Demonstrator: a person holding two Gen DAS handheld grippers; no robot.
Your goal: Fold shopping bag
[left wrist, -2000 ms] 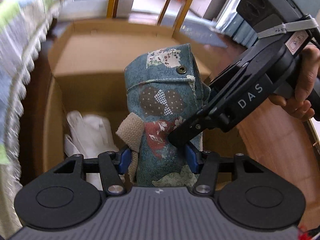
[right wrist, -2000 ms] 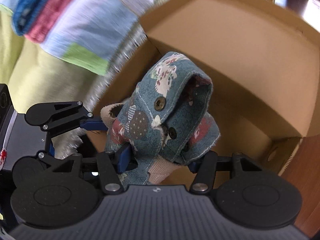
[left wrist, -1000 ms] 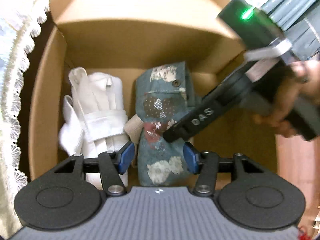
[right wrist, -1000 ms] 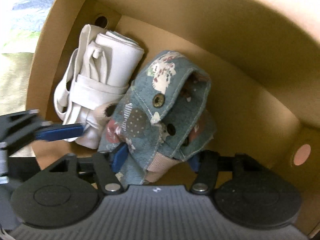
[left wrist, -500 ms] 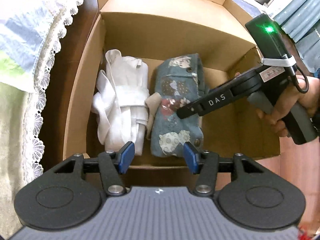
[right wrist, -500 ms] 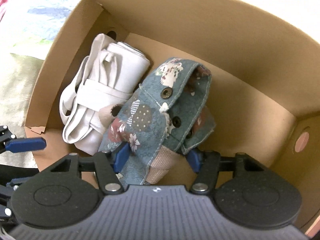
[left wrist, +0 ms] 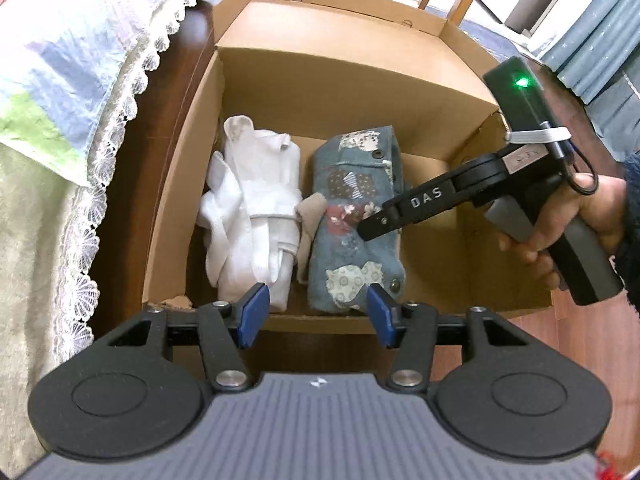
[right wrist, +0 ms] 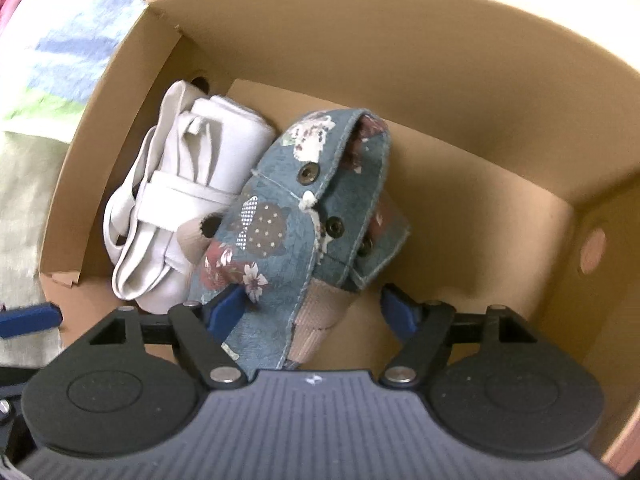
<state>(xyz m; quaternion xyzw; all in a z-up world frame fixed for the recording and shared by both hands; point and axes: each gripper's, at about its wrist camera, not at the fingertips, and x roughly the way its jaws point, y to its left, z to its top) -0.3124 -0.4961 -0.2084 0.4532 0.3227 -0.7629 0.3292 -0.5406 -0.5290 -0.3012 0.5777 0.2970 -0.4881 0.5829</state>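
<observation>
Brown wooden floor (left wrist: 560,332) shows to the right of the left gripper (left wrist: 316,312), and a lace-edged patchwork cloth (left wrist: 80,60) hangs close on its left side. Ahead and below this gripper stands an open cardboard box (left wrist: 320,80) with high walls; its near rim lies just in front of the blue pads (left wrist: 252,312). Inside, the right half of the box floor is bare, so room remains on that side. The folded shopping bag (left wrist: 356,216), blue with patchwork prints and metal snaps, lies on the box floor straight ahead of the left gripper, and a rolled white bag (left wrist: 256,200) lies just beside it on the left, touching it. The left gripper stands about half open over the near rim and holds nothing. The right gripper (right wrist: 316,312), held by a hand (left wrist: 588,216) at the right, reaches into the box above the shopping bag. Its jaws have just been opening; in the right wrist view the bag's near end (right wrist: 280,280) lies between the blue pads, and the right pad stands clearly apart from the cloth, so it grips nothing.
</observation>
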